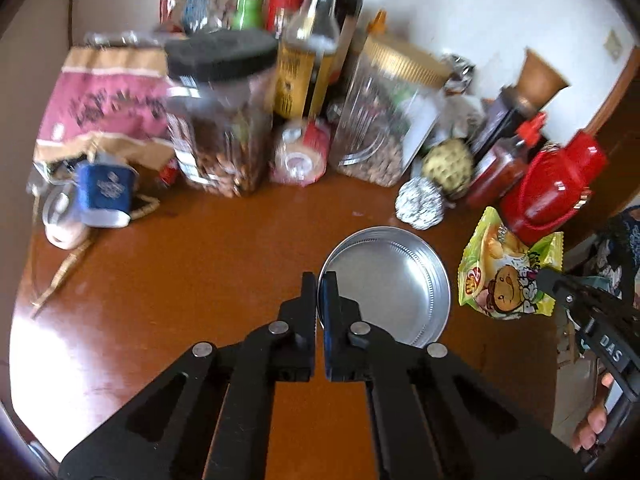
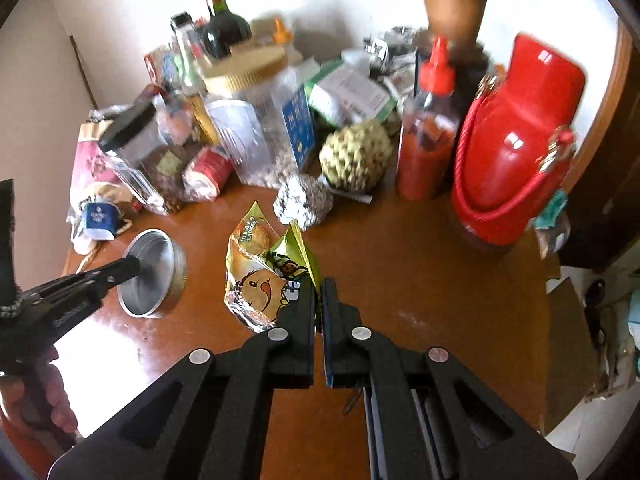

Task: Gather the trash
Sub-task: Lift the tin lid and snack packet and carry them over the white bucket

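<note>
Crinkled green-and-yellow foil makes up the snack wrapper [image 2: 266, 276], which we see lying on the brown table [image 2: 420, 280], out from its cluttered far edge, long axis running from the right gripper [image 2: 319, 298] toward a foil ball [image 2: 304, 200]. Our right gripper's fingers are closed on the wrapper's near corner, pinching a peak up. Beside it, our left gripper [image 1: 320, 294] is shut on the rim of a round, shallow metal tin [image 1: 394, 280], smooth inside with a ribbed wall; whether the tin is lifted off the table we cannot tell through the blur. Along the far edge stand a glossy red flask [image 2: 516, 136], a sauce bottle [image 2: 428, 136] and a scaly green fruit [image 2: 356, 156].
</note>
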Demonstrator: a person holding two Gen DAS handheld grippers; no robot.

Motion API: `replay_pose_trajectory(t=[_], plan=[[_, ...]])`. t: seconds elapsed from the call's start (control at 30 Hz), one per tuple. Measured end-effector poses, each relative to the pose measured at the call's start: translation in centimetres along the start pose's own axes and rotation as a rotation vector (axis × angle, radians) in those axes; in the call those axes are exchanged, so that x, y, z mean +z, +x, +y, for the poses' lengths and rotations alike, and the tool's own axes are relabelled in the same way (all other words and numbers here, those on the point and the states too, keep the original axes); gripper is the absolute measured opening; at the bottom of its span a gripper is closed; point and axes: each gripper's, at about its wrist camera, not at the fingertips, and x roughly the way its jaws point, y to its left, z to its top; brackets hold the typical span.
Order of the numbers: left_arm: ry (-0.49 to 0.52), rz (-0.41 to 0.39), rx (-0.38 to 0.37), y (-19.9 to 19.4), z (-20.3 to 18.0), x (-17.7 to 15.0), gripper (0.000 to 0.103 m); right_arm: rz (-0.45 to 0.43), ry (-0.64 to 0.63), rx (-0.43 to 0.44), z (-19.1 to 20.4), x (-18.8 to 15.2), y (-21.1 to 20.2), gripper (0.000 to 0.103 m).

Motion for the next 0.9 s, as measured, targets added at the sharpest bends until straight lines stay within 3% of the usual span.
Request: replay_pose_trajectory(t=[0.47, 0.9], plan=[[0.194, -0.16, -0.103, -13.9, 2.9, -3.2, 0.001, -0.227, 0.157, -0.109, 5.5, -4.6, -12.2, 0.003], [0.202, -0.261, -0.183, -23.1, 3.2, -7.5, 0.001, -0.304, 0.175, -0.142, 8.2, -9.5, -20.1, 0.003]])
